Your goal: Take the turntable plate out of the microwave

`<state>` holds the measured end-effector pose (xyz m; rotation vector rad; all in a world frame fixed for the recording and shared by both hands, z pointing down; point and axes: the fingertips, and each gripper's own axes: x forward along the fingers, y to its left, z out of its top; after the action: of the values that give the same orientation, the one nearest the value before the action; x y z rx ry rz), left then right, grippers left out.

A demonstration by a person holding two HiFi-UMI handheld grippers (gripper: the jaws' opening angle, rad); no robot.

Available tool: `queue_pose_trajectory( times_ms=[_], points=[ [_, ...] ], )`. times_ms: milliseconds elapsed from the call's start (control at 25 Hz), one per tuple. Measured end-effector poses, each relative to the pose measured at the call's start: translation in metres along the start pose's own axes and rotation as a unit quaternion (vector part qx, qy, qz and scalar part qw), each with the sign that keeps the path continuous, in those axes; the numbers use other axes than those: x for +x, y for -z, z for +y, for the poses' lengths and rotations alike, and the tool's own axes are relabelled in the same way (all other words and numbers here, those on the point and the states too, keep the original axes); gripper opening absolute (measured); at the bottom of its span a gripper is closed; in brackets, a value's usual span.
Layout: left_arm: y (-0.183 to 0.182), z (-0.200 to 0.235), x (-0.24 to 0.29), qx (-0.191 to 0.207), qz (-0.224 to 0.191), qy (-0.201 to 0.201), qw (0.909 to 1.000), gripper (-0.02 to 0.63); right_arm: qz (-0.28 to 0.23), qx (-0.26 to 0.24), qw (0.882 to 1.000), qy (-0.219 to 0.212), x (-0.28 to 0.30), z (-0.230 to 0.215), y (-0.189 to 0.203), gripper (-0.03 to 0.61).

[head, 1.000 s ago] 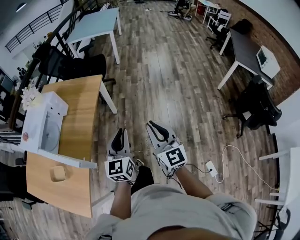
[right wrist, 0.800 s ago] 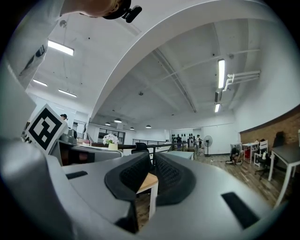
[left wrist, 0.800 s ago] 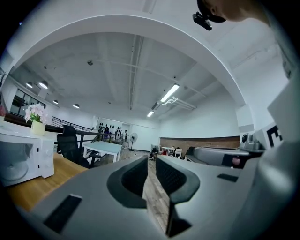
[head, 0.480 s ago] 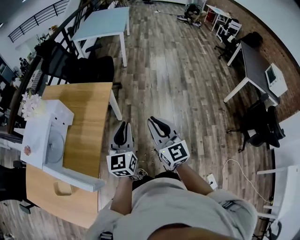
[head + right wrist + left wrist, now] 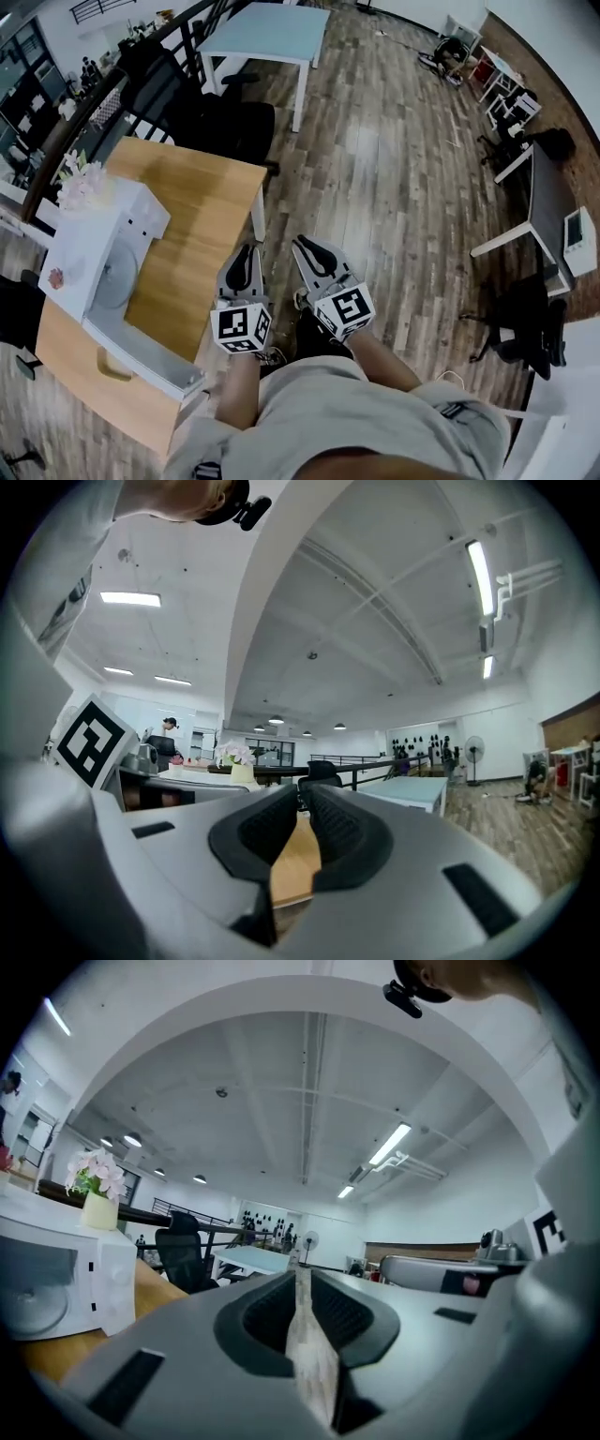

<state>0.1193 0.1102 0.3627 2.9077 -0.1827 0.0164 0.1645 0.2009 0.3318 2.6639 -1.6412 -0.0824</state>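
Observation:
A white microwave [image 5: 82, 246] stands on a wooden table [image 5: 202, 211] at the left, its door [image 5: 141, 352] swung open toward me. The pale round turntable plate [image 5: 114, 274] lies inside the cavity. My left gripper [image 5: 244, 251] is held level just off the table's near edge, right of the microwave, with a narrow slit between its jaws and nothing in it. My right gripper [image 5: 307, 246] is beside it over the floor; its jaws are opening slightly, also on nothing. The left gripper view shows the microwave [image 5: 58, 1279] at far left, beyond the left gripper [image 5: 298, 1269]. The right gripper [image 5: 302, 808] points along the tabletop.
A vase of pink flowers [image 5: 82, 183] sits behind the microwave. A small beige object [image 5: 114, 366] lies on the table under the open door. Black office chairs [image 5: 220, 117] and a pale blue table [image 5: 267, 23] stand beyond, with a railing along the left and wood floor [image 5: 394, 187] at right.
The person has walked toward the wooden table. Table and microwave now sit closer and larger, and both grippers have come up alongside the table's edge, side by side as before.

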Motion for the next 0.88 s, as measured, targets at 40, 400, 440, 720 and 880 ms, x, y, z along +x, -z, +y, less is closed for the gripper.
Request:
queue_pose_trajectory(
  times_ms=[40,400,440,720,880],
  points=[
    [-0.001,0.011,0.009,0.0,-0.003,-0.014,0.9999,0.064,-0.002,-0.001,1.0,-0.015,0.015,-0.002,0.001,0.049],
    [-0.013,0.088,0.08,-0.007,-0.024,-0.154,0.9877,0.063,-0.005,0.007,0.987,-0.163,0.142,-0.029,0.011,0.054],
    [-0.014,0.093,0.086,-0.012,-0.026,-0.165,0.9859,0.063,-0.004,0.009,0.984,-0.176,0.152,-0.031,0.012,0.054],
    [-0.004,0.132,0.079,-0.022,-0.022,-0.267,0.9632,0.063,0.004,0.033,0.96,-0.28,0.204,-0.009,0.031,0.057],
    [0.001,0.156,0.046,-0.025,-0.016,-0.331,0.9432,0.063,0.009,0.048,0.939,-0.341,0.222,0.028,0.037,0.057]
  ],
)
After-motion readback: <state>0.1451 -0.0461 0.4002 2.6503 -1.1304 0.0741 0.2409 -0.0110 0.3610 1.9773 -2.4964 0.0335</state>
